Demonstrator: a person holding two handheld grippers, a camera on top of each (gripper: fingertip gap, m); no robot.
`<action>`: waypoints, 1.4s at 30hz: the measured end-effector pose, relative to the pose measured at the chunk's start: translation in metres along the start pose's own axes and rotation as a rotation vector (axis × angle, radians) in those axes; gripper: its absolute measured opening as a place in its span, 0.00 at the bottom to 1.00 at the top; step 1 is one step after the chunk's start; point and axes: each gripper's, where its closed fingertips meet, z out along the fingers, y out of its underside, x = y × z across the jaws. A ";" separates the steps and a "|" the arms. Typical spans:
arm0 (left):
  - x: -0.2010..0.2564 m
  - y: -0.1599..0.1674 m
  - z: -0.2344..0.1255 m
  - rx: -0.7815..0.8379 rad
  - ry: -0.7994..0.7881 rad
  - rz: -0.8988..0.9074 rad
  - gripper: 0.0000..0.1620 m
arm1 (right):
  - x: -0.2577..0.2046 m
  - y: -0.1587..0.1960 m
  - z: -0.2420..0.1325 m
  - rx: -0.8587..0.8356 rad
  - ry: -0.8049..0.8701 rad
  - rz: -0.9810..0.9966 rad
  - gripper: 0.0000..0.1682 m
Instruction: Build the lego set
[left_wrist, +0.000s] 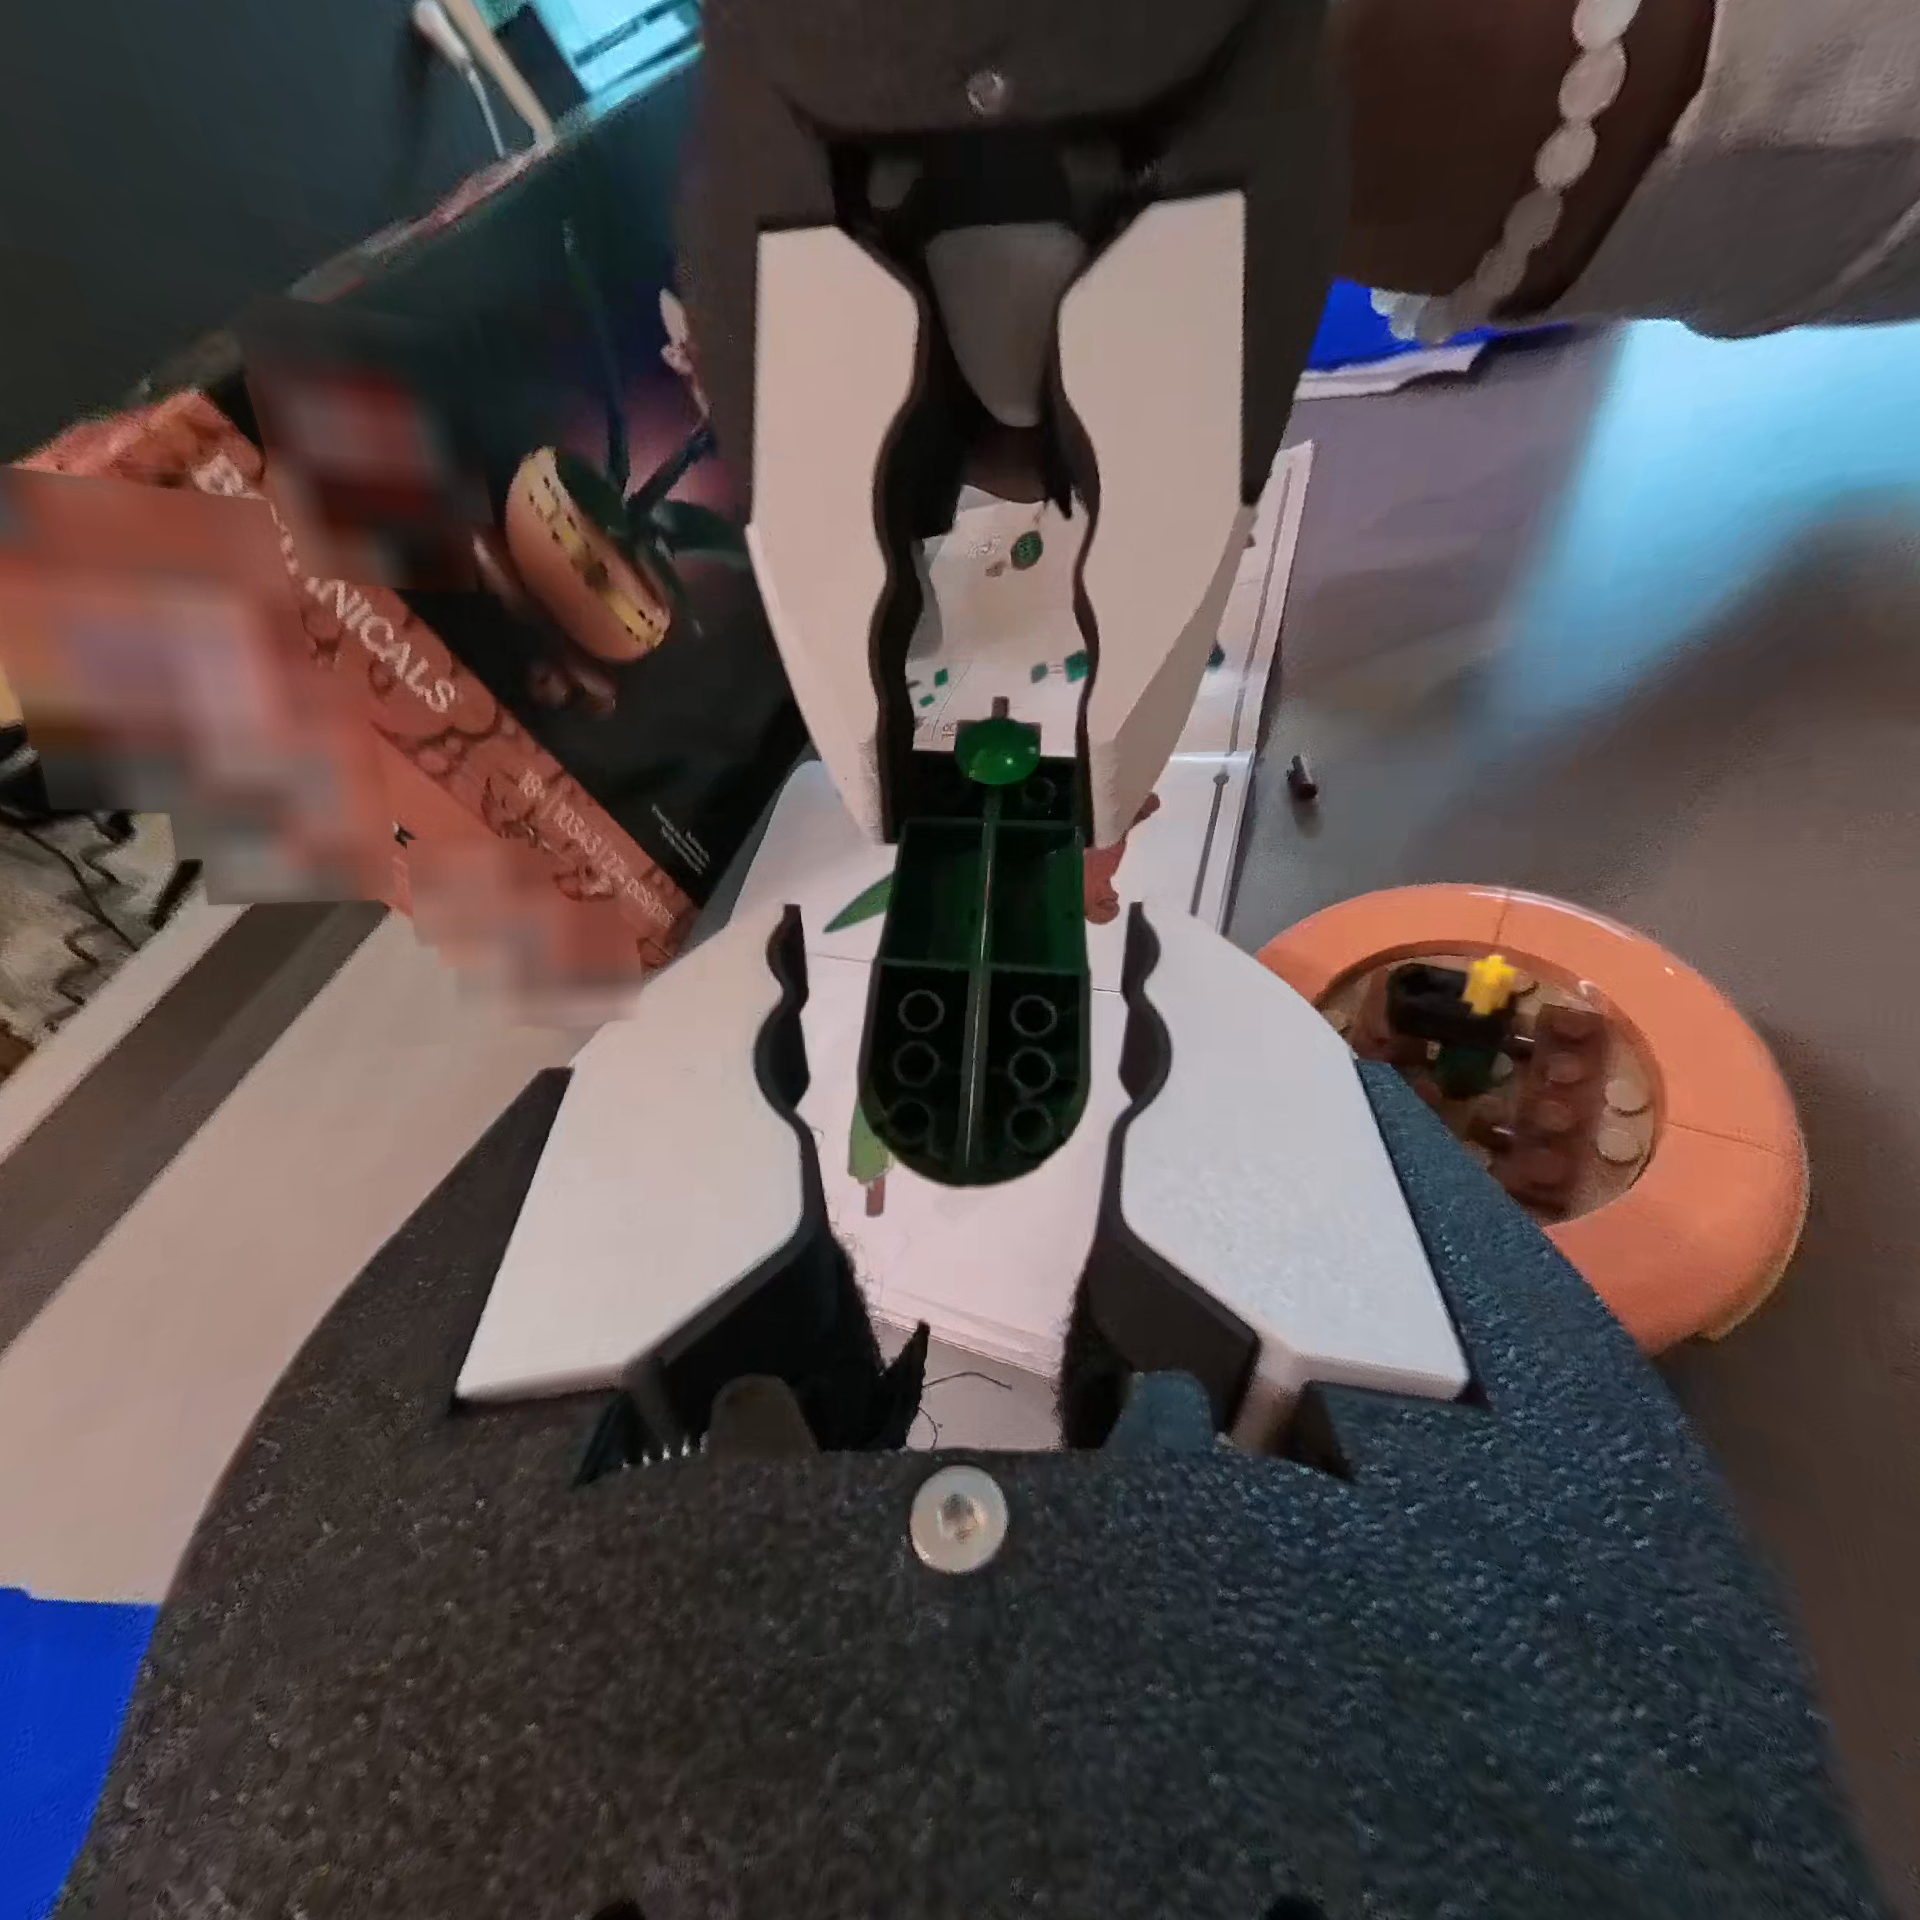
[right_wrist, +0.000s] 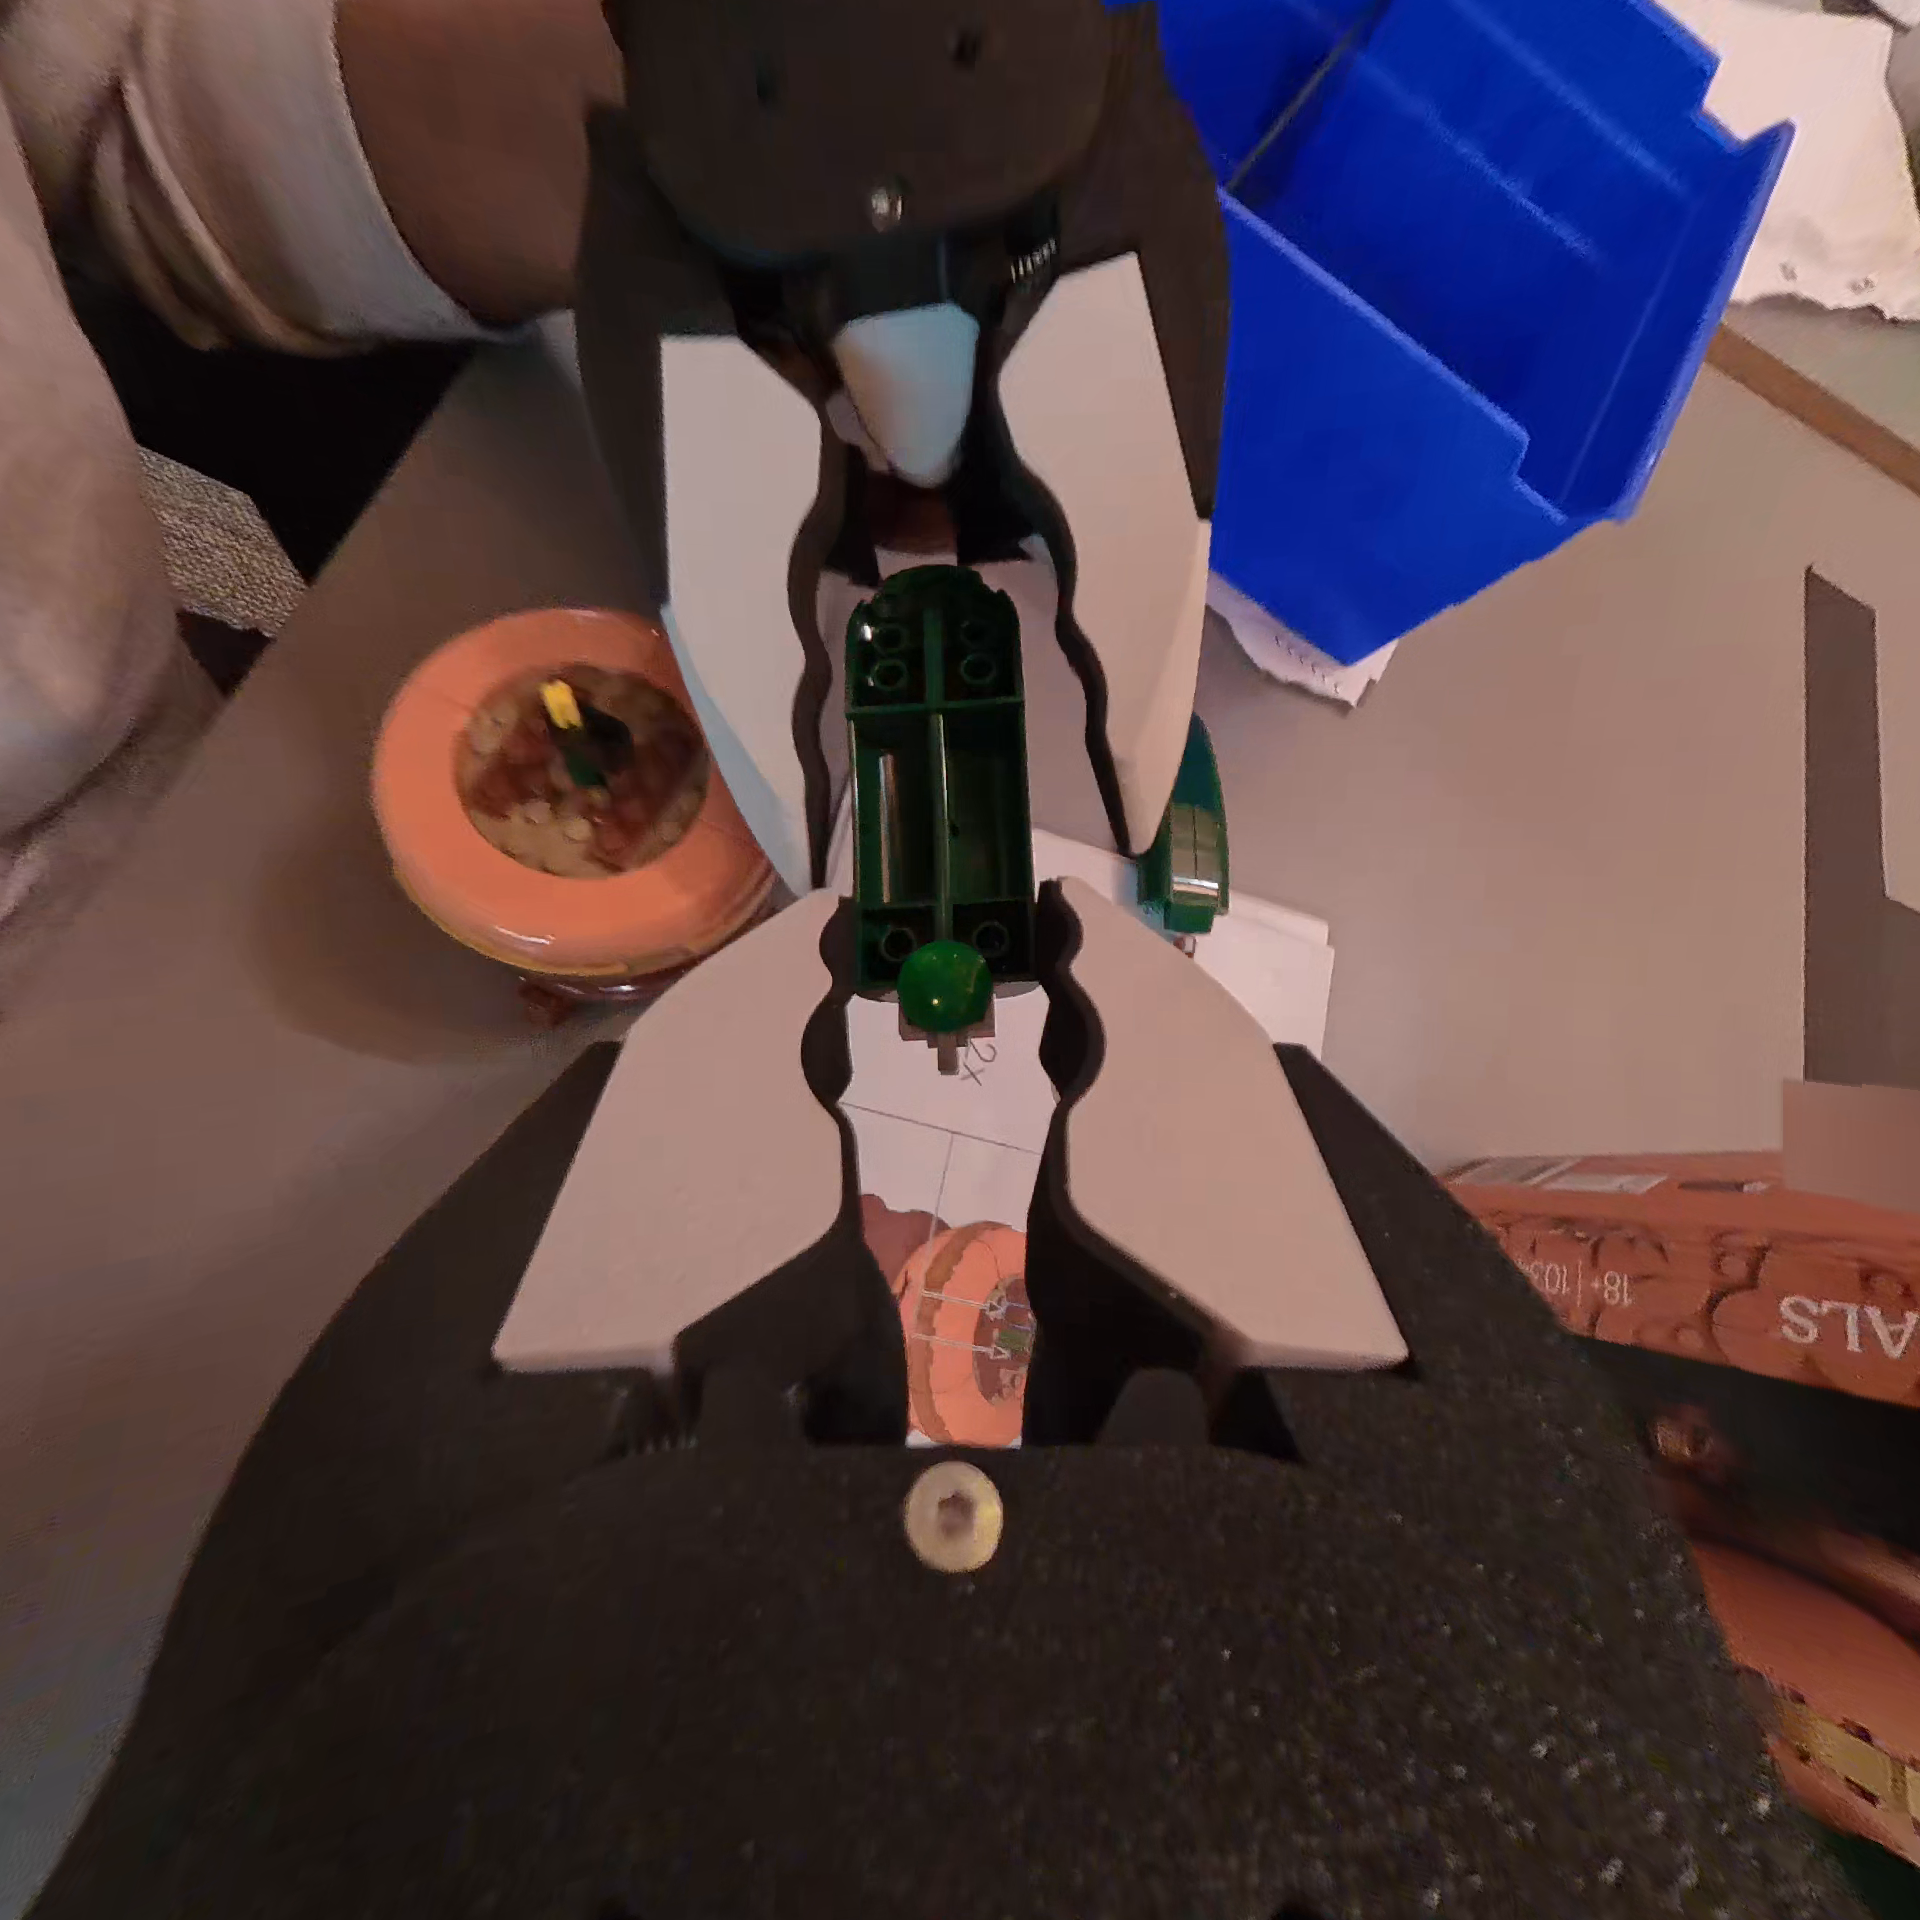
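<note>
Facing each other tip to tip above the table, the 2 grippers share a long dark green leaf piece (left_wrist: 977, 997), which is turned underside up so its hollow ribbed cells and round stud sockets show, with a rounded end and a squared end that carries a glossy green ball knob (left_wrist: 995, 750). In the left wrist view the left gripper (left_wrist: 966, 935) has its fingers spread wide on either side of the rounded end; the leaf lies between them with clear gaps on both sides, so they are released and touch nothing. Farther along, the right gripper (left_wrist: 982, 821) is clenched on the squared end just beside the knob, its fingers pressing the leaf's 2 long edges and holding it in the air. The right wrist view confirms this: the right gripper (right_wrist: 940, 935) pinches the knob end of the leaf (right_wrist: 935, 790), while the left one stands spread beyond it. Beneath the leaf lies a white instruction booklet (left_wrist: 1184, 810). To the right in the left wrist view sits a round salmon-pink pot (left_wrist: 1714, 1226), holding brown and tan round bricks with a small dark stem and a yellow piece (left_wrist: 1491, 977) upright near its middle. On the left leans the set's box (left_wrist: 540, 644). A blue bin (right_wrist: 1455, 343) stands farther off, contents unseen.
</note>
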 end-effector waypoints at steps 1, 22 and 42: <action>0.001 -0.002 0.000 0.006 -0.009 0.032 0.35 | -0.003 -0.004 -0.001 0.002 -0.006 -0.003 0.19; 0.007 -0.040 -0.017 0.284 0.095 -0.100 0.25 | -0.039 0.039 -0.071 0.175 0.232 0.383 0.25; 0.011 -0.044 -0.012 0.292 0.105 -0.112 0.25 | -0.094 0.119 -0.038 -0.196 0.446 0.935 0.05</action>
